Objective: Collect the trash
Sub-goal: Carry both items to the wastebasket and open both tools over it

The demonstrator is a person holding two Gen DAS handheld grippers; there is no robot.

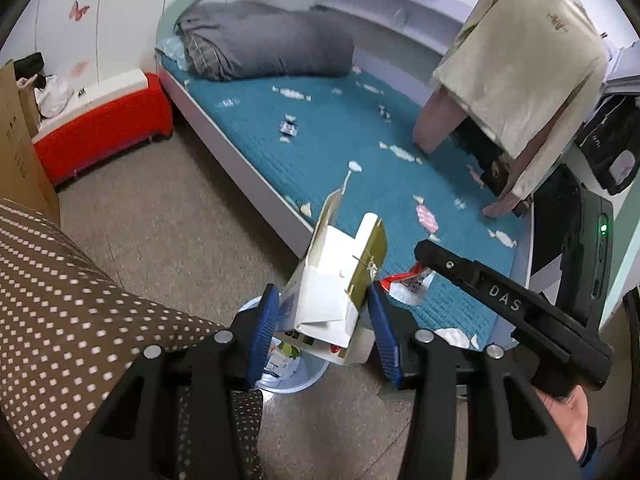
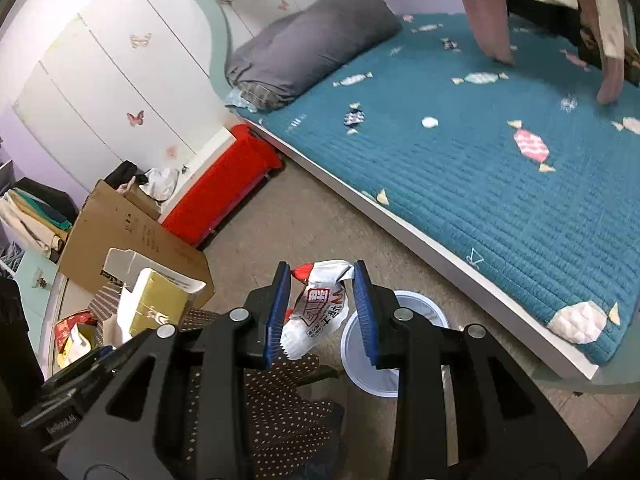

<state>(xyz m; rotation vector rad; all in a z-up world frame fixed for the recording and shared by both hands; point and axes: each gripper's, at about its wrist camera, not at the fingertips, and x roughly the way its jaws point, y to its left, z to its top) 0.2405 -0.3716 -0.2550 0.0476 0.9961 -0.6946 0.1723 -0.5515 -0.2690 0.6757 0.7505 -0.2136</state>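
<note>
Cardboard carton point(image 1: 336, 280), one wrapper point(image 2: 320, 308), one bin point(image 2: 394, 344).

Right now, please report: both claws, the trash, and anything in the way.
Left claw shut on torn carton, above trash bin. Right claw shut on snack wrapper, beside the bin. Nothing blocks the bin mouth.

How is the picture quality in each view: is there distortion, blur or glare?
Left wrist view: strong fisheye bending, the bed edge curves; the carton in the left tongs is sharp. Right wrist view: same bending, dark corners; the wrapper is sharp, its print readable; no strong glare.
</note>
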